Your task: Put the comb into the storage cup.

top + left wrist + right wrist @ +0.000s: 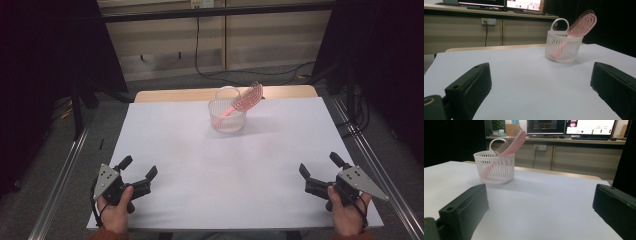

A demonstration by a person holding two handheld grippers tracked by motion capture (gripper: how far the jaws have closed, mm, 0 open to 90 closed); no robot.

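White table [200, 165] | hairbrush [245, 101] in basket [227, 120] | far from both grippers

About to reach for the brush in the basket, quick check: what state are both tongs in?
Left tongs: open, holding nothing, resting at the table's near edge.
Right tongs: open, holding nothing, likewise at the near edge.

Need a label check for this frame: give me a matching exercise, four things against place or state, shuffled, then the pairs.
1. hairbrush
2. basket
3. left gripper
4. right gripper

A. open, near right corner of the table
B. white, stands at the far middle of the table
C. pink, leans out over the rim
D. open, near left corner of the table

Pairs: 1-C, 2-B, 3-D, 4-A
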